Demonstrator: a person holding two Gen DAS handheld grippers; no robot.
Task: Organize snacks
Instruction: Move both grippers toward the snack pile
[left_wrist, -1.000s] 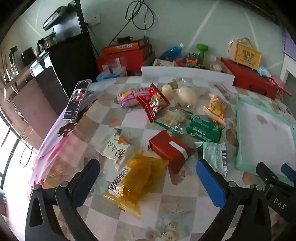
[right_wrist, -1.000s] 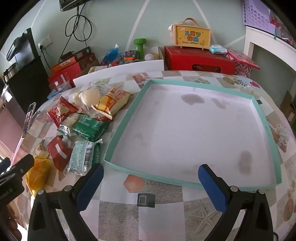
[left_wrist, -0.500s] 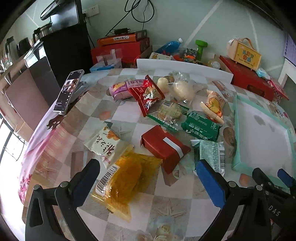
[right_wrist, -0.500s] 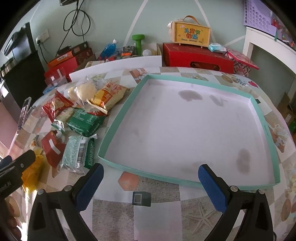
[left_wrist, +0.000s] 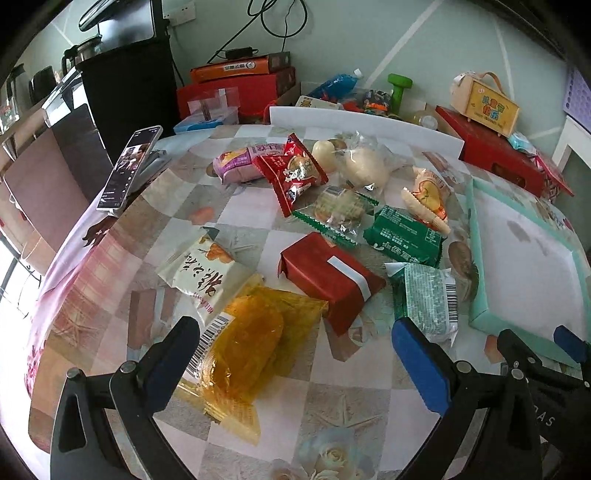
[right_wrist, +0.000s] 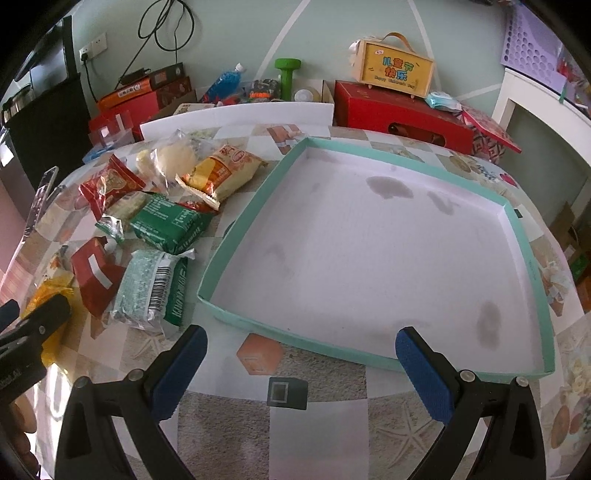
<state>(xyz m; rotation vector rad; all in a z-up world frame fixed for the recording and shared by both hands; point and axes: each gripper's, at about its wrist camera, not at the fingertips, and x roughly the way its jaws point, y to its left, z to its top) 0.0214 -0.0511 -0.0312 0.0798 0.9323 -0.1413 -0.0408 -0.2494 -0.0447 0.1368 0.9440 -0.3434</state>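
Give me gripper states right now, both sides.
Left gripper: open, holding nothing, above the orange snack packet.
Right gripper: open, holding nothing, at the teal tray.

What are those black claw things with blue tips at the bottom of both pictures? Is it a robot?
No robot. A person holds one hand-held gripper in each hand, like big tongs, and each has a camera looking along its two fingers. One picture comes from the left hand-held gripper, the other from the right hand-held gripper. Both are open and hold nothing. On the table lies a heap of snacks: a yellow packet, a red packet, a green packet and more. Beside them is a shallow box with a mint-green rim, with nothing in it. A phone leans near the table's edge.
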